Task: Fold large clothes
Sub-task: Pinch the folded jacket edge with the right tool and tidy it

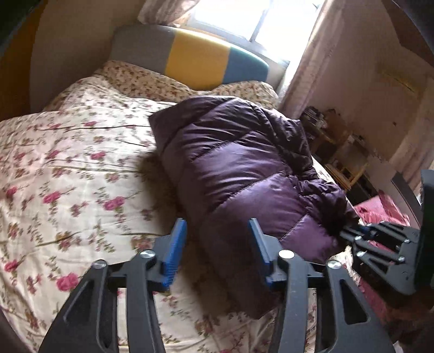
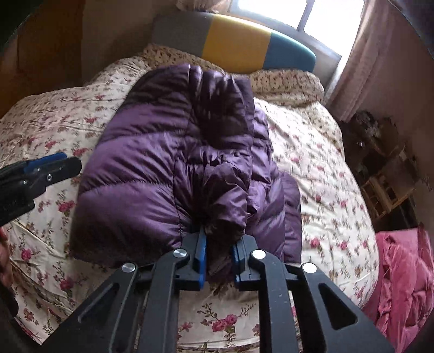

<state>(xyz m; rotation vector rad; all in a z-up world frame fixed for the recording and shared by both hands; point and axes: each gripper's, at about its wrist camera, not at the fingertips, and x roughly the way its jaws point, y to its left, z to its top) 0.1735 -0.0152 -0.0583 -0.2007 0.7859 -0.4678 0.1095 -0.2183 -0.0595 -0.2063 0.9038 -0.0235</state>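
Observation:
A purple quilted down jacket (image 1: pixel 238 173) lies bunched and partly folded on the floral bedspread (image 1: pixel 67 168); it also shows in the right wrist view (image 2: pixel 168 163). My left gripper (image 1: pixel 217 230) is open, its blue pads straddling the jacket's near left edge without gripping it. My right gripper (image 2: pixel 219 244) is shut on a bunched fold of the jacket at its near edge. The right gripper also shows in the left wrist view (image 1: pixel 350 233) at the jacket's right corner. The left gripper shows at the left edge of the right wrist view (image 2: pixel 51 163).
A headboard (image 1: pixel 195 62) in grey, yellow and teal stands at the far end under a bright window (image 1: pixel 230 19). A pink quilted cloth (image 2: pixel 404 279) lies off the bed's right side. Cluttered wooden shelves (image 2: pixel 385 173) stand by the right wall.

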